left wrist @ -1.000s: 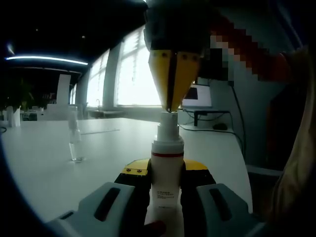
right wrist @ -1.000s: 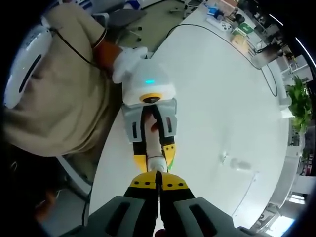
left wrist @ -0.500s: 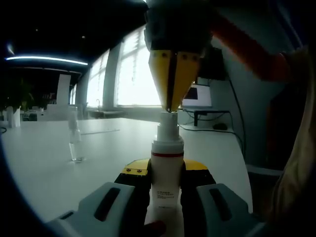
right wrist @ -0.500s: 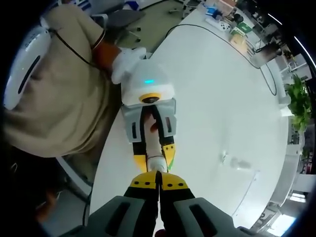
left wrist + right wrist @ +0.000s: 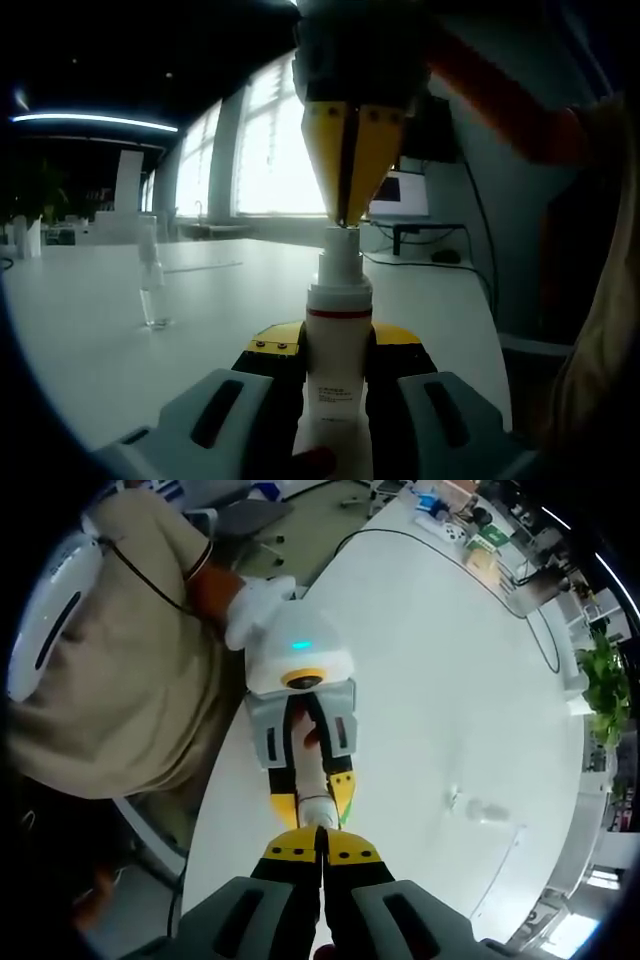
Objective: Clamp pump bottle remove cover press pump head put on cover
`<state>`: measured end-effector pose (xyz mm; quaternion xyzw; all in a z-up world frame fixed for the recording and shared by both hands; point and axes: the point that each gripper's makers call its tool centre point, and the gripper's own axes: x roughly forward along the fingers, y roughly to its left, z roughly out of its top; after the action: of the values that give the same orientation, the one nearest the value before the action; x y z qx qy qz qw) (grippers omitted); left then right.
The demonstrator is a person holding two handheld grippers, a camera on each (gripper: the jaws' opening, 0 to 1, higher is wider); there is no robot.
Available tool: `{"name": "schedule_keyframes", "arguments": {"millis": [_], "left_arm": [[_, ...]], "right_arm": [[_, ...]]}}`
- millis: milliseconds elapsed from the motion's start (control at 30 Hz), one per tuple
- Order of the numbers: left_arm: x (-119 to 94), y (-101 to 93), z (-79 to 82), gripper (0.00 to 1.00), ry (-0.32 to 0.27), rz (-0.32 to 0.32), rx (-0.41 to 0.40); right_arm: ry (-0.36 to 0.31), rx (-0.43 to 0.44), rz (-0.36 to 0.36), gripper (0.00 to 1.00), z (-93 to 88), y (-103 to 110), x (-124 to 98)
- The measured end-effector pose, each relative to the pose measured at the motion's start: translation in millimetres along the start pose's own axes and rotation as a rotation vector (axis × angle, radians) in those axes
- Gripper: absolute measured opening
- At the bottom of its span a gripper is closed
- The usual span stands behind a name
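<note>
A white pump bottle (image 5: 338, 295) with a red band stands upright on the white table (image 5: 220, 300). My left gripper (image 5: 336, 342) is shut on its body. From above, my right gripper (image 5: 343, 212) comes down, its yellow jaws shut and their tip resting on the pump head (image 5: 340, 242). The clear cover (image 5: 152, 285) stands on the table to the left, apart from both grippers. Looking down in the right gripper view, my right gripper (image 5: 320, 840) is over the bottle (image 5: 317, 810), which the left gripper (image 5: 313, 795) holds. The cover (image 5: 482, 811) is off to the right.
A person in beige clothes (image 5: 120, 680) stands at the table's edge, holding the left gripper. A monitor (image 5: 400, 195) and cables sit at the far end. Small boxes (image 5: 470, 525) and a plant (image 5: 605, 680) lie far across the table.
</note>
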<state>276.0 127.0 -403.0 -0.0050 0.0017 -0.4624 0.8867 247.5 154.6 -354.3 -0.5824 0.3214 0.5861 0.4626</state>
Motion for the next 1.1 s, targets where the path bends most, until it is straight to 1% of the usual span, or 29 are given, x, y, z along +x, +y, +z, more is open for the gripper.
{"name": "schedule_keyframes", "arguments": {"millis": [700,933,1100], "left_arm": [[-0.1,-2.4,0.5,0.14,0.000,0.000,0.001],[-0.3,-1.3,0.0,0.14,-0.001,0.000,0.002],[-0.2,-1.7,0.5,0.14,-0.001,0.000,0.001]], "right_arm": [[-0.006,0.003,-0.003,0.00,-0.1,0.1,0.4],[0.019,-0.004,-0.006,0.00,0.6,1.2,6.5],[0.023,-0.007,-0.011,0.00,0.0,0.8,7.2]]}}
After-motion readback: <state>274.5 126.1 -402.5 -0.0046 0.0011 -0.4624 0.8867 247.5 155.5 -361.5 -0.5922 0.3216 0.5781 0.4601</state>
